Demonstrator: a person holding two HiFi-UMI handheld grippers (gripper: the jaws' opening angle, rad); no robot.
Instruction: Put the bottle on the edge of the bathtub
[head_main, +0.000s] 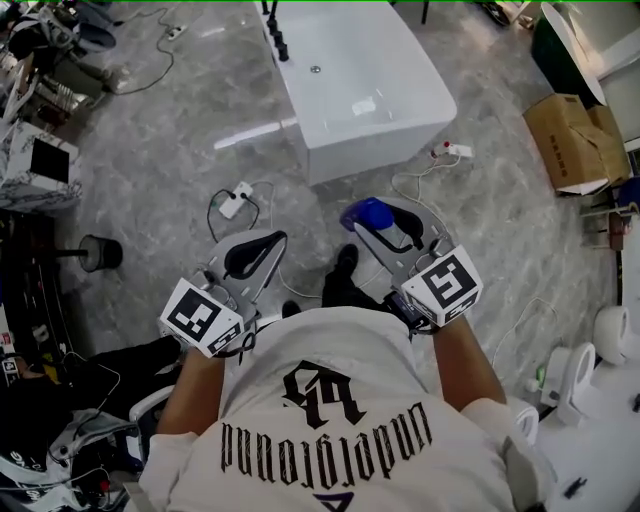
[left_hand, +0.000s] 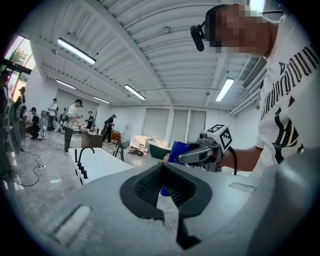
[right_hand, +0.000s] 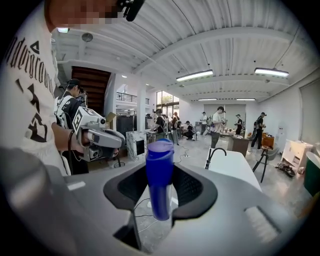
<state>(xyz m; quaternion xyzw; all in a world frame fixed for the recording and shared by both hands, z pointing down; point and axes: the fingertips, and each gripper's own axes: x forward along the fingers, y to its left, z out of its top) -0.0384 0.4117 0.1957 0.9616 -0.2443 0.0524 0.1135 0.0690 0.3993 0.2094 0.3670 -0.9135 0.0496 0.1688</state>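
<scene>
A blue bottle (head_main: 366, 213) stands upright between the pads of my right gripper (head_main: 378, 215), which is shut on it; the right gripper view shows the bottle (right_hand: 160, 192) with its cap above the jaws (right_hand: 161, 172). My left gripper (head_main: 274, 238) is held beside it at the left, empty, its tips (left_hand: 162, 167) together. In the left gripper view the bottle (left_hand: 176, 150) shows in the right gripper. The white bathtub (head_main: 385, 128) stands on the floor ahead of both grippers, with a black faucet (head_main: 278, 35) at its far left rim. Both grippers are well short of the tub.
A white power strip (head_main: 236, 203) and cables lie on the grey floor between me and the tub. A cardboard box (head_main: 572, 140) sits at the right, white toilets (head_main: 600, 345) at the lower right, and equipment clutter (head_main: 40, 160) at the left. Several people stand in the background.
</scene>
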